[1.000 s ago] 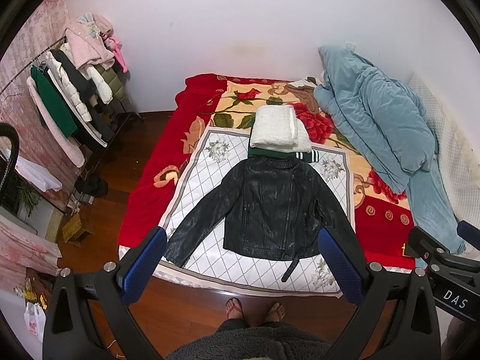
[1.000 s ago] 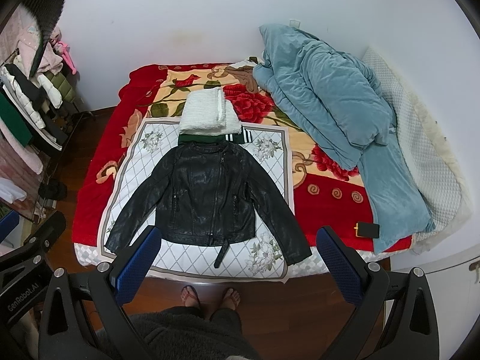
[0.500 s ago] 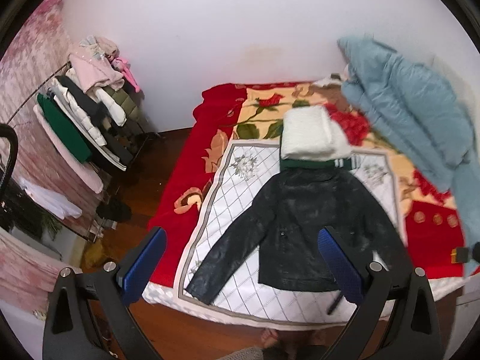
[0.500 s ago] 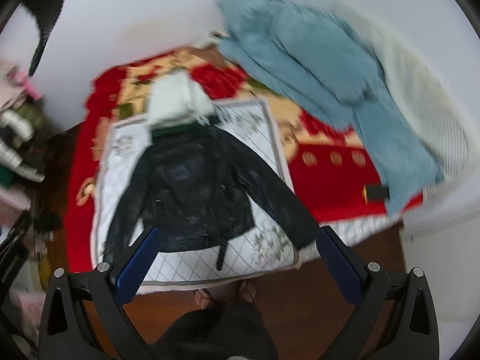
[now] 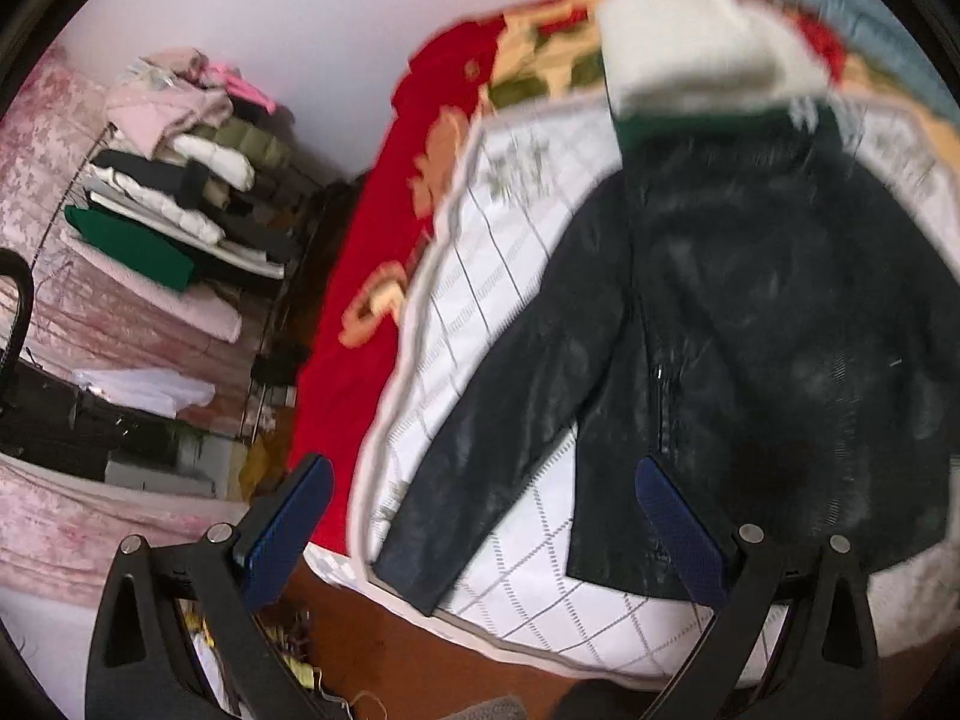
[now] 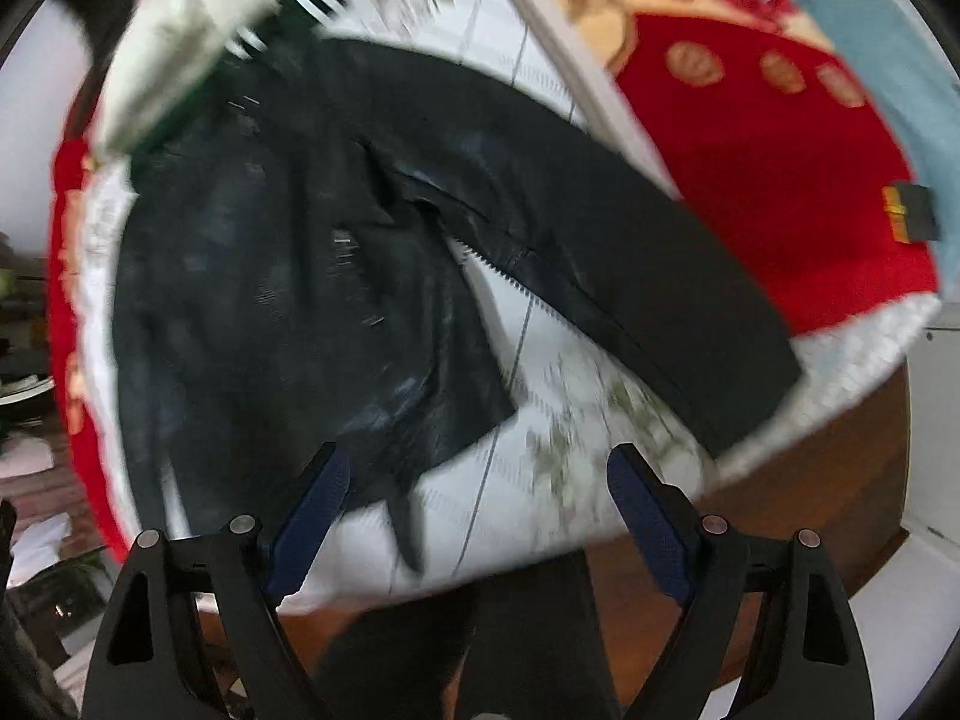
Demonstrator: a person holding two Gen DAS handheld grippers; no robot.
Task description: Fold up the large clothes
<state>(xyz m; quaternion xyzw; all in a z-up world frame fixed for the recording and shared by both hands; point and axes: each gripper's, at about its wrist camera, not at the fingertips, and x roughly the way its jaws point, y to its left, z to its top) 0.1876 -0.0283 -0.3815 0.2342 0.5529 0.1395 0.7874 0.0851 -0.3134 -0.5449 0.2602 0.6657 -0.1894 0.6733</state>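
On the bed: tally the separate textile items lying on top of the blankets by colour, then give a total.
Black: 1, the leather jacket, spread flat.
White: 1, the folded white garment above its collar.
Green: 1, the striped green garment under the white one.
Blue: 1, the rumpled blue duvet.
Total: 4

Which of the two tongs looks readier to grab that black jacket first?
Probably left. The left tongs sit open right over the jacket sleeve's cuff; the right tongs, also open, frame mostly bare blanket.
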